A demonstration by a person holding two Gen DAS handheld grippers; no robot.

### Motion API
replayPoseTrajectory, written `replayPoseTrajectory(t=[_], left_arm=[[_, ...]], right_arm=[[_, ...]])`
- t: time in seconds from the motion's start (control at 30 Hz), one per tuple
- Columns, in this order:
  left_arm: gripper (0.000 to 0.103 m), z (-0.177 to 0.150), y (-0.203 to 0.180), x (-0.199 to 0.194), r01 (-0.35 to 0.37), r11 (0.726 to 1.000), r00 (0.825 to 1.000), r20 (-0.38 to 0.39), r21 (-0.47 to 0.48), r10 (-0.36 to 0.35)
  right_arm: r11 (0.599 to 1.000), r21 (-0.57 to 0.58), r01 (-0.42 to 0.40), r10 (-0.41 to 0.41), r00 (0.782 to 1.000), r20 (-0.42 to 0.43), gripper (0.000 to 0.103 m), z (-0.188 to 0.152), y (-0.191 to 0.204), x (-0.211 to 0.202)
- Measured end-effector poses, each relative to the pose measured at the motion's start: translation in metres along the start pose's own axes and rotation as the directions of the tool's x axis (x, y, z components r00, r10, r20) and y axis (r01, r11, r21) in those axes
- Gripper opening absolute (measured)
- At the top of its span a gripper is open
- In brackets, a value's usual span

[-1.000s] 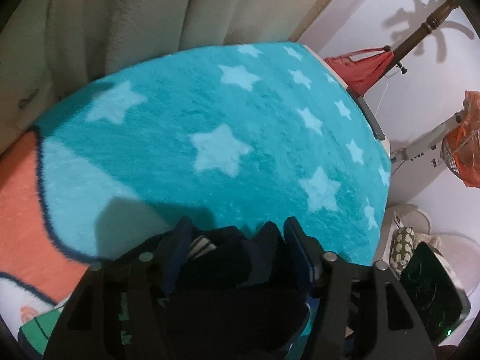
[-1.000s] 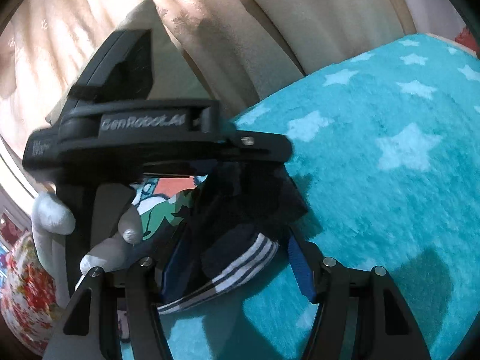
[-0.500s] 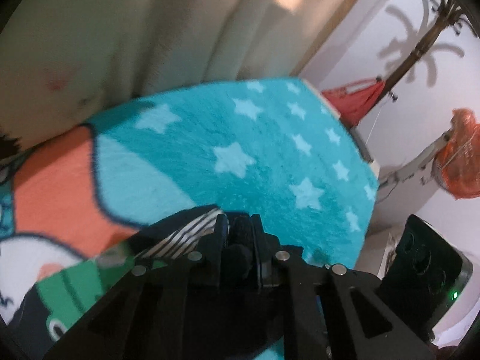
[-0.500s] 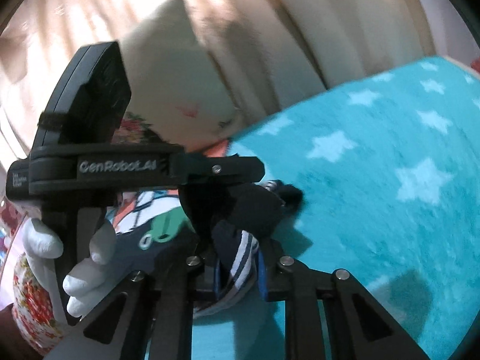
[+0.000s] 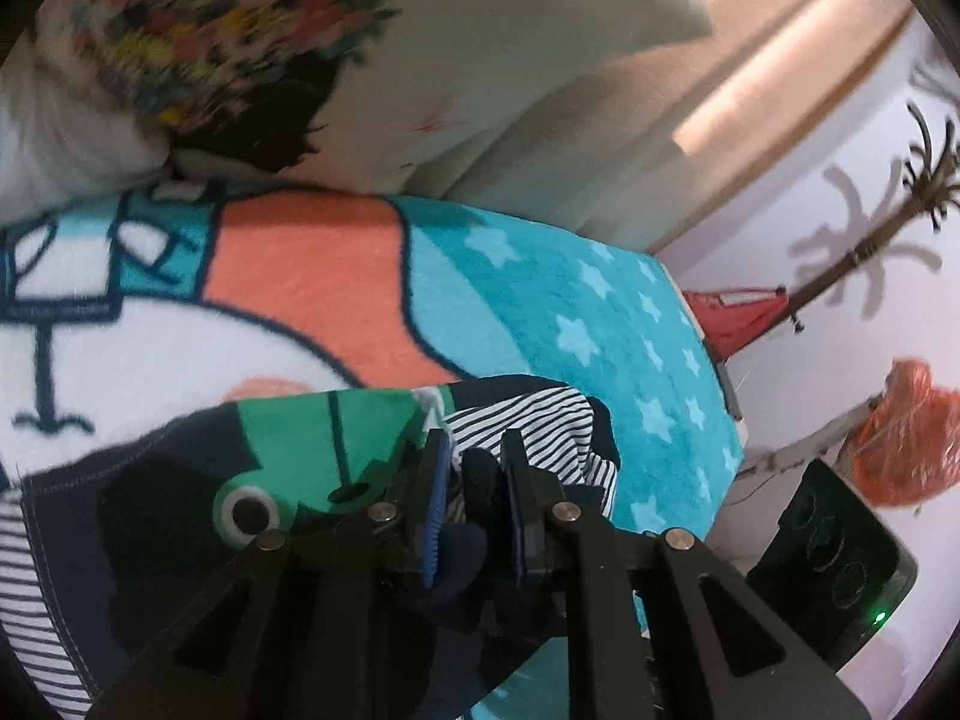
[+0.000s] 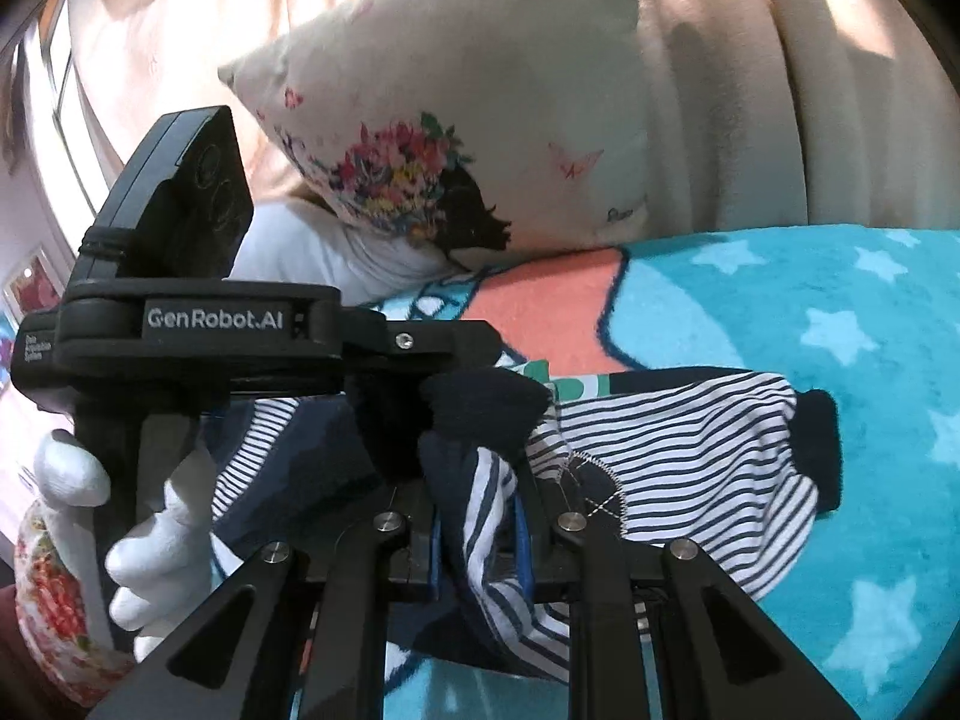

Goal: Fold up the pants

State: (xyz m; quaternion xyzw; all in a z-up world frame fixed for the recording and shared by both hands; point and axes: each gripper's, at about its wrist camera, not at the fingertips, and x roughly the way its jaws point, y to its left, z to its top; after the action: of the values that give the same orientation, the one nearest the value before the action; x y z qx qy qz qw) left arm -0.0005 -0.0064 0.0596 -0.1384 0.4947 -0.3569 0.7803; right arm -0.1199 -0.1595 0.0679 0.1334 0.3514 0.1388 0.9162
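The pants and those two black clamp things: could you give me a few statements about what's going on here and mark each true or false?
1. Both grippers are clamped on the pants. True: the left gripper and right gripper each pinch dark fabric.
2. The pants' inner side is plain red. False: it is striped navy and white.
3. The blanket has pale stars on turquoise. True.
4. The hand on the left gripper is bare. False: it wears a white glove.
5. No pillow is in sight. False: a floral pillow leans behind the blanket.
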Motion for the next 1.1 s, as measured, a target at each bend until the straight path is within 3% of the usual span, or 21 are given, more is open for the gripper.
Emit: replayPoseTrajectory(t=[0.1, 0.27, 0.33, 0.37, 0.4, 0.47, 0.67, 0.77, 1.1], left_arm=[[0.015, 0.004, -0.007, 0.000, 0.010, 1.000, 1.000, 0.011, 0.008, -0.010], [0.015, 0.028, -0.058, 0.015, 0.000, 0.992, 1.000, 0.012, 0.122, -0.001], [0.021, 0.038, -0.075, 0.030, -0.007, 0.988, 1.000, 0.000, 0.154, 0.007], [0.025, 0.044, -0.082, 0.041, -0.009, 0.986, 1.000, -0.014, 0.166, 0.012], [0.033, 0.047, -0.086, 0.050, -0.014, 0.985, 1.000, -0.024, 0.169, 0.018], [0.034, 0.051, -0.091, 0.074, -0.022, 0.986, 0.997, -0.063, 0.168, 0.033], [0.039, 0.048, -0.083, 0.115, -0.007, 0.991, 0.986, -0.167, 0.133, 0.029], [0.048, 0.043, -0.085, 0.125, 0.002, 0.989, 0.981, -0.194, 0.148, 0.027], [0.052, 0.036, -0.089, 0.159, -0.026, 0.983, 0.963, -0.258, 0.179, 0.072]], right_arm=[[0.998, 0.057, 0.025, -0.027, 0.999, 0.025, 0.019, 0.004, -0.011, -0.005], [0.982, 0.168, 0.085, -0.101, 0.991, 0.091, 0.019, 0.008, -0.046, -0.032], [0.967, 0.218, 0.134, -0.159, 0.982, 0.100, 0.021, 0.007, -0.066, -0.040], [0.960, 0.242, 0.143, -0.170, 0.981, 0.094, 0.028, 0.006, -0.075, -0.042], [0.952, 0.266, 0.149, -0.178, 0.980, 0.087, 0.043, 0.004, -0.084, -0.045], [0.936, 0.314, 0.159, -0.195, 0.977, 0.086, 0.063, -0.004, -0.102, -0.052], [0.925, 0.344, 0.162, -0.190, 0.980, 0.050, 0.064, -0.014, -0.127, -0.052], [0.926, 0.359, 0.119, -0.144, 0.989, 0.043, 0.066, -0.017, -0.132, -0.050], [0.947, 0.297, 0.120, -0.133, 0.991, 0.025, 0.071, -0.020, -0.122, -0.033]])
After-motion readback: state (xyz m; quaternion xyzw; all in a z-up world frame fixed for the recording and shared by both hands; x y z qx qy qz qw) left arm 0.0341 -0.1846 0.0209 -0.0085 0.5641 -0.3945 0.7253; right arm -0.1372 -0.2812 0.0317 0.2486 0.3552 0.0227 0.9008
